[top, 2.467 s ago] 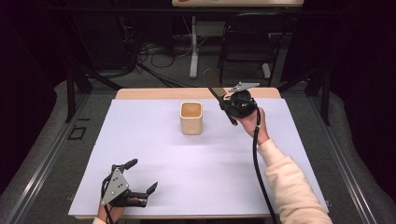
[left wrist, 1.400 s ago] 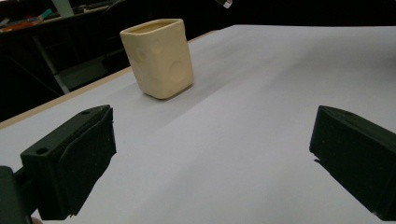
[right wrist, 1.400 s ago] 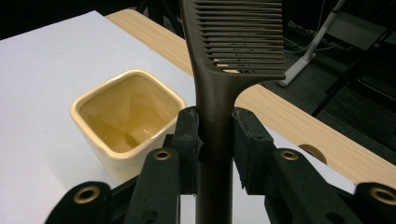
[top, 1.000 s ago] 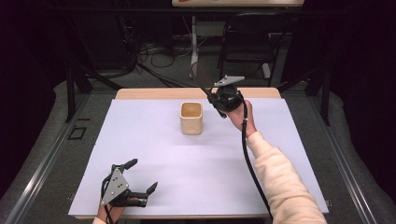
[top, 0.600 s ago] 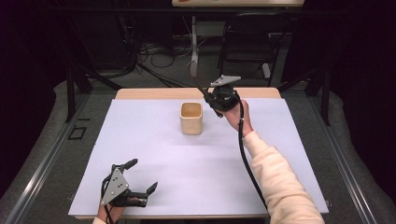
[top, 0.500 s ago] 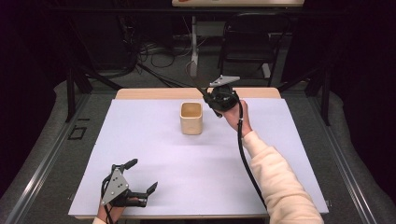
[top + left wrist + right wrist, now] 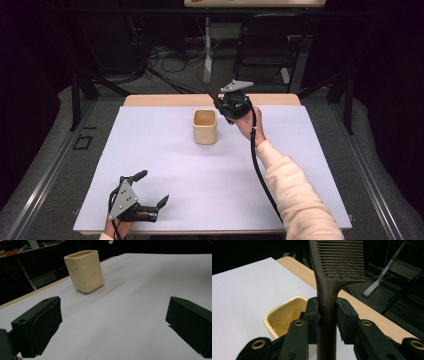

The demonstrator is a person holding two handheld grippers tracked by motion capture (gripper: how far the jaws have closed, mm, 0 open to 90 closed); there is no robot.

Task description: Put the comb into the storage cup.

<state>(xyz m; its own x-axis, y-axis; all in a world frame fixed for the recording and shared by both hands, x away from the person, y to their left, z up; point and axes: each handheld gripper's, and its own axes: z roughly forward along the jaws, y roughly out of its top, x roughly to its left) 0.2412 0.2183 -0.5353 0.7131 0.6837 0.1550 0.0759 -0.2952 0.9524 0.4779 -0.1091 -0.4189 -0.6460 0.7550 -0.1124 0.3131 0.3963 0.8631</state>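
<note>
A cream square cup point(image 7: 205, 126) stands upright on the white table top point(image 7: 150, 150), toward the far middle. My right gripper point(image 7: 222, 103) hovers just right of the cup's rim and is shut on the handle of a dark brown comb point(image 7: 329, 290). In the right gripper view the comb's teeth point up and away, and the cup point(image 7: 284, 317) sits below and left of the jaws, its inside bare. My left gripper point(image 7: 152, 188) rests near the front left edge, open with nothing between its jaws. Its own view has the cup point(image 7: 85, 271) far ahead.
A wooden strip point(image 7: 175, 100) borders the table's far edge. Beyond it are a chair point(image 7: 265, 55), a stand leg and floor cables. A black frame post point(image 7: 75, 100) stands at the back left. White surface lies between the cup and the left gripper.
My right gripper has carried the comb leftward, from well right of the cup to just beside its rim. The left gripper has stayed where it was.
</note>
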